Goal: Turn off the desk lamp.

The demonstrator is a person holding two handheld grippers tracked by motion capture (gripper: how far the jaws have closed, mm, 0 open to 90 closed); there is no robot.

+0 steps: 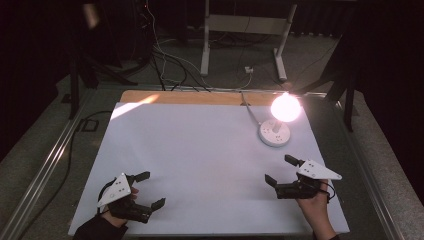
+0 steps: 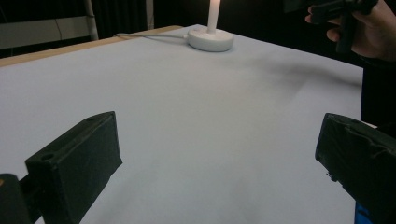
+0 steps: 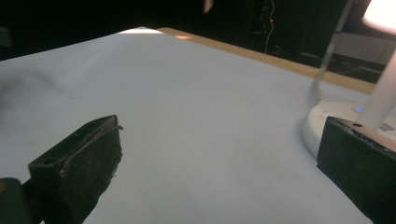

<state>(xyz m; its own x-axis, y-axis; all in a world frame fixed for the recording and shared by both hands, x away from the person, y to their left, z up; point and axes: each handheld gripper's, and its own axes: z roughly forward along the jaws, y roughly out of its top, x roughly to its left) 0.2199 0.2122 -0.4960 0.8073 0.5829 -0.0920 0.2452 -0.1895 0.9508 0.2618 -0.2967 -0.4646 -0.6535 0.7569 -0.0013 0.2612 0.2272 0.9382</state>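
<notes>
The left gripper (image 1: 150, 190) hovers by the worktop's (image 1: 200, 150) near left corner, fingers (image 2: 79, 163) spread wide with nothing between them. The right gripper (image 1: 282, 170) sits by the near right edge, fingers (image 3: 79, 163) also apart and empty. A lit lamp (image 1: 276, 131) stands near the far right corner, just beyond the right gripper.

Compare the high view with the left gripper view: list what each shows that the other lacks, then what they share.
High view alone: the lamp's glowing head, the left gripper from outside, floor cables and a table frame beyond. Left gripper view alone: its own open jaws close up. Shared: the lamp base, the white sheet, the wooden edge, and the right gripper.
</notes>
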